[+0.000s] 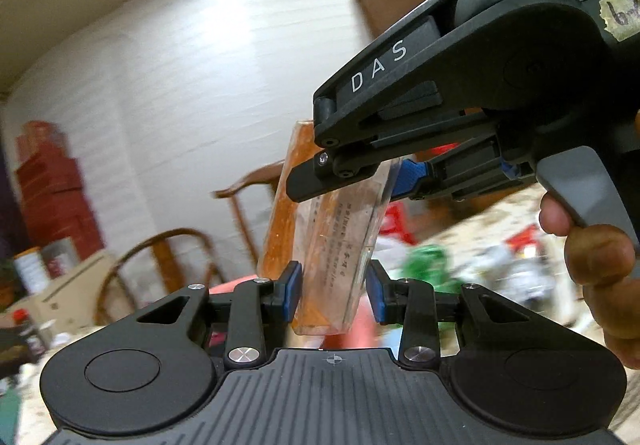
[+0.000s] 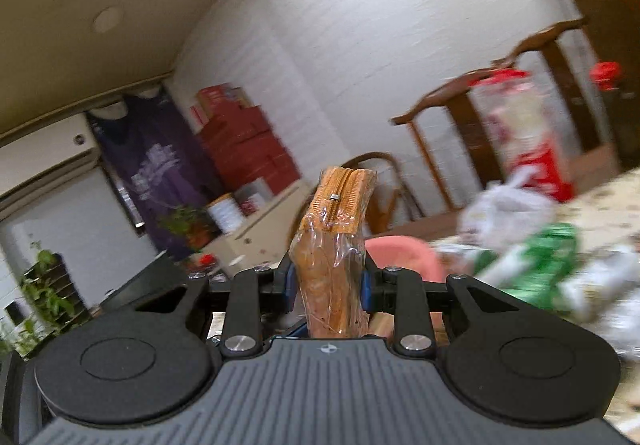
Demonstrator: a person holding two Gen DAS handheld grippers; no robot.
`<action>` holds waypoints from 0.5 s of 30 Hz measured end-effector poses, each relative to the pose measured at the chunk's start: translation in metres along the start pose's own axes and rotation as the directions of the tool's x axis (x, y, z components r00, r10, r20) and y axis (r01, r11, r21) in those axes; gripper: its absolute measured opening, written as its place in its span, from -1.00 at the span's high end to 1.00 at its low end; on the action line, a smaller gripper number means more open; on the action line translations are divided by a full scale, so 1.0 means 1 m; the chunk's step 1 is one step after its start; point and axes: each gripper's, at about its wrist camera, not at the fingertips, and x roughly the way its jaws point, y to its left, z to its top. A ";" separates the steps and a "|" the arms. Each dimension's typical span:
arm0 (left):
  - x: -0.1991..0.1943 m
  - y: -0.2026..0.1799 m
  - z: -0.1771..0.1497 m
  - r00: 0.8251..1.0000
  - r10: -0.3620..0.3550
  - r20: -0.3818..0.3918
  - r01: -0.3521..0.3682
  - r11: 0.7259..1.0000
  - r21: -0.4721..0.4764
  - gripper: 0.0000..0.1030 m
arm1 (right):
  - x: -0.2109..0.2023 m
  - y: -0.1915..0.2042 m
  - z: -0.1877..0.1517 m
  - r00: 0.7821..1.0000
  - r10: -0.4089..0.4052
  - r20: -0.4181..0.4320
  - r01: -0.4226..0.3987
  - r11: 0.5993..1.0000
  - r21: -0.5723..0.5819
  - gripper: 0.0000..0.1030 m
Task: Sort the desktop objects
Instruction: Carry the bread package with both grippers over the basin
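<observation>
Between the blue pads of both grippers, lifted clear of the table, stood an orange zippered pouch wrapped in clear plastic film (image 1: 328, 245), tilted with its zip end up. From the right wrist camera the right gripper (image 2: 326, 285) was clamped on the pouch (image 2: 334, 265), both pads pressed into its sides, while the zipper pull and the puckered film showed above; the pouch's lower end ran out of sight behind the gripper body. From the left wrist camera the left gripper (image 1: 333, 291) had its pads just beside the pouch's lower part, a slim gap showing on each side, so it sat open around the pouch rather than pinching it. The right gripper (image 1: 352, 181) crossed the upper right of that view, its near finger covering the pouch's upper part, and the person's right hand (image 1: 596, 245) on the grey trigger was cut off by the frame edge. Printed text on the film was too blurred to read. Behind, everything was smeared: a wooden chair (image 2: 476, 105), a stack of red boxes (image 2: 244, 141), a pink bowl-like shape (image 2: 404, 257), green and white bags (image 2: 532, 257) on a speckled tabletop (image 2: 616, 205), and a white brick wall (image 2: 360, 45).
</observation>
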 end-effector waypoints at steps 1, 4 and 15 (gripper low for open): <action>0.000 0.010 -0.002 1.000 0.020 -0.005 -0.020 1.000 -0.005 0.32 | 0.011 0.008 0.000 1.000 0.019 -0.008 -0.019 1.000 -0.007 0.36; 0.005 0.045 -0.010 0.997 0.075 -0.029 -0.076 0.997 -0.030 0.32 | 0.049 0.035 -0.003 0.997 0.067 -0.046 -0.069 0.997 -0.046 0.36; 0.050 0.117 -0.032 0.982 0.148 -0.119 -0.156 0.986 -0.065 0.26 | 0.156 0.075 -0.008 0.984 0.093 -0.154 -0.117 0.981 -0.156 0.35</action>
